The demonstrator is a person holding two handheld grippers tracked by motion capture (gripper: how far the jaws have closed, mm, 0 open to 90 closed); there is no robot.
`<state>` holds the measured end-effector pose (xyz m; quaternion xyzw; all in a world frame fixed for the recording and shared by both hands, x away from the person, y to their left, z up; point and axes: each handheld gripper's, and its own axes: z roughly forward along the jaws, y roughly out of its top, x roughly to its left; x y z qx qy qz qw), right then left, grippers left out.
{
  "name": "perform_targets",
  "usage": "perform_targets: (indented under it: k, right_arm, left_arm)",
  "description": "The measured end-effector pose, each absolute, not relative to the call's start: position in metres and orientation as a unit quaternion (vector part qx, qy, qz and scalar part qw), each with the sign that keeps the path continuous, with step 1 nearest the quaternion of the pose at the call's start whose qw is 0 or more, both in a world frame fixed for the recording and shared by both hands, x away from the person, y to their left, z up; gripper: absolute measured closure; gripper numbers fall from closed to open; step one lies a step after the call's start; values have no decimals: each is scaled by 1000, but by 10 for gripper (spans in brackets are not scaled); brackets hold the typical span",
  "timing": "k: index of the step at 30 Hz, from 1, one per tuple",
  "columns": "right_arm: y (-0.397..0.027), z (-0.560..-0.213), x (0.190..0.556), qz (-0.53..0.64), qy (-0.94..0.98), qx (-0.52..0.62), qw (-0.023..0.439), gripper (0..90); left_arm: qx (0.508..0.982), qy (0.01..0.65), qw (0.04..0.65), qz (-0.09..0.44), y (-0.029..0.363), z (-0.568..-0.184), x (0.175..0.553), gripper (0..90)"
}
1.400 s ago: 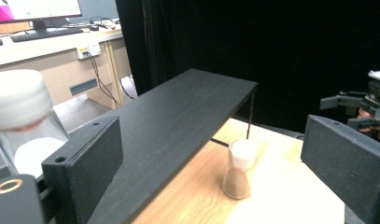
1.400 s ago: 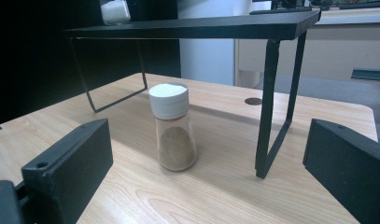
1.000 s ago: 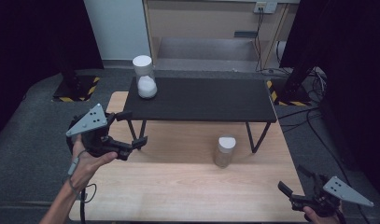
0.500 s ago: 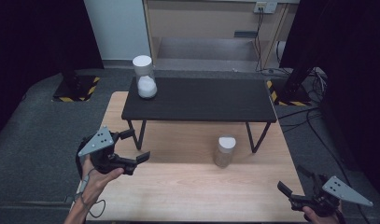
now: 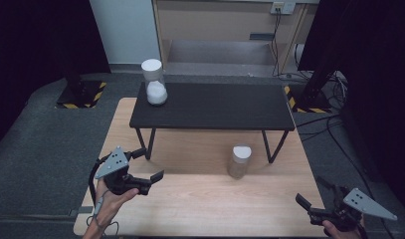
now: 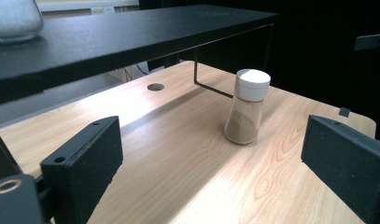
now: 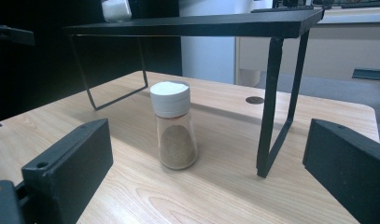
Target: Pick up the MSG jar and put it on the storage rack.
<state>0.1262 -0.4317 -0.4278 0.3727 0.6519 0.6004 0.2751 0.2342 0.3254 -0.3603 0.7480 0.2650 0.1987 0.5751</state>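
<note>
The left hand-held gripper (image 5: 143, 167) hovers over the near left part of the tabletop (image 5: 205, 199), its jaws spread wide and holding nothing. The right hand-held gripper (image 5: 317, 199) sits at the near right corner, its jaws also wide apart and empty. Both point toward the middle of the tabletop, and they are well apart from each other.

Between them, somewhat farther away, stands one spice jar (image 5: 239, 162) with a white cap and brown powder in its lower half; it is upright on the wood, touched by neither gripper. It stands just near of the front edge of one black shelf (image 5: 215, 107) on thin metal legs, close to the shelf's right leg.

On the shelf's far left corner stands a second jar (image 5: 154, 82), white-capped, with white contents. That makes two jars, one shelf and two hand-held grippers.
</note>
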Motion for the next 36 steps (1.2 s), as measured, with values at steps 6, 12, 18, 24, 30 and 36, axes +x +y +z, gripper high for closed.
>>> perform_targets:
  k: [6, 12, 18, 24, 30, 36]
  right_arm:
    - [-432, -428, 126, 600, 651, 373, 276, 17]
    - [-431, -428, 126, 599, 651, 374, 277, 16]
    - [-431, -428, 126, 599, 650, 375, 280, 15]
    - [-431, -428, 126, 597, 650, 377, 280, 15]
    - [-431, -429, 126, 597, 649, 378, 281, 14]
    - [-431, -428, 127, 597, 650, 378, 280, 15]
  left_arm:
    - [750, 264, 572, 204, 324, -364, 232, 41]
    - [746, 267, 573, 210, 325, -367, 229, 41]
    - [735, 283, 575, 223, 328, -372, 223, 40]
    - [727, 306, 566, 240, 334, -373, 218, 33]
    - [718, 315, 570, 248, 343, -376, 213, 20]
    - [712, 316, 574, 252, 346, -380, 207, 14]
